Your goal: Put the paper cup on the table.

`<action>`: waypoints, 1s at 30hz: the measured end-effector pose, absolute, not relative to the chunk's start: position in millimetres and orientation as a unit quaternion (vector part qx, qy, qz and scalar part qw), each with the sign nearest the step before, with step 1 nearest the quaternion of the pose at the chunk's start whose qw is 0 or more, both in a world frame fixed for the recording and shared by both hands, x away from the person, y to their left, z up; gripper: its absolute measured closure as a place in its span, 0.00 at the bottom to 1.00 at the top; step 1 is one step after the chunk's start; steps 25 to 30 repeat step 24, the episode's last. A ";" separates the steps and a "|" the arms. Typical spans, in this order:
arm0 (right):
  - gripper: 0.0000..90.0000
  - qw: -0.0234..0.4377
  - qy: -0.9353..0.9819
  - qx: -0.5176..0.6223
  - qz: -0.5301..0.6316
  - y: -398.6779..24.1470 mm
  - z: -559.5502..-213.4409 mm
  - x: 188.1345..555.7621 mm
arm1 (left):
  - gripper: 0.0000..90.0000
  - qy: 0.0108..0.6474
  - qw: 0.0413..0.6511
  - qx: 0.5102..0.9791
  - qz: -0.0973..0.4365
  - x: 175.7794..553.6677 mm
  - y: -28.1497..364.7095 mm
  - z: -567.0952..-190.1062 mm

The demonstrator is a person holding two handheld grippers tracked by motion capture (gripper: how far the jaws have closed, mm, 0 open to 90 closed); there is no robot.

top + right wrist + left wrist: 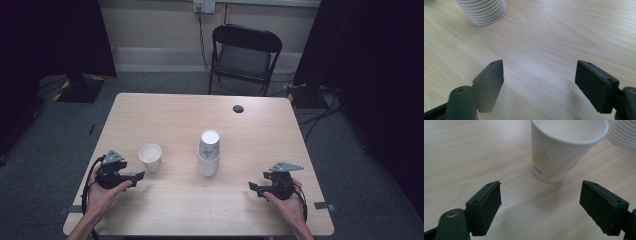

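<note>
Two open, empty tools (139, 176) (252, 188) rest on a pale wooden table (165, 115); grey carpet (150, 82) beyond.

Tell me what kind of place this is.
Probably a lab or recording room: a pale wooden table on grey carpet, dark curtains at both sides, a black folding chair and cables running to a wall socket.

My matt black plastic left gripper (540, 202) faces a smooth white paper cup (564, 147) with a faint printed sprig, beside the ribbed paper cup stack (484, 11), on the pale, matt wood-grain table (165, 115).
</note>
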State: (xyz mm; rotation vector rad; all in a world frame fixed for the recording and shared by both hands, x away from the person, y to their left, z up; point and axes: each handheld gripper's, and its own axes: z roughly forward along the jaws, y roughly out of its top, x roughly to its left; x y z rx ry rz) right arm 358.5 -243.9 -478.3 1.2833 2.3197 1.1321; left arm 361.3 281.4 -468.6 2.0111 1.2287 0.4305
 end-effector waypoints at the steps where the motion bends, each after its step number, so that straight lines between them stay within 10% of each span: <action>1: 0.24 0.131 0.798 0.443 0.387 -245.1 -478.8 358.3 | 0.22 0.480 0.351 0.786 0.168 359.9 282.9 -469.2; 30: 0.14 0.204 0.792 0.461 0.344 -248.2 -499.4 352.5 | 0.11 0.469 0.346 0.787 0.203 338.5 294.2 -501.5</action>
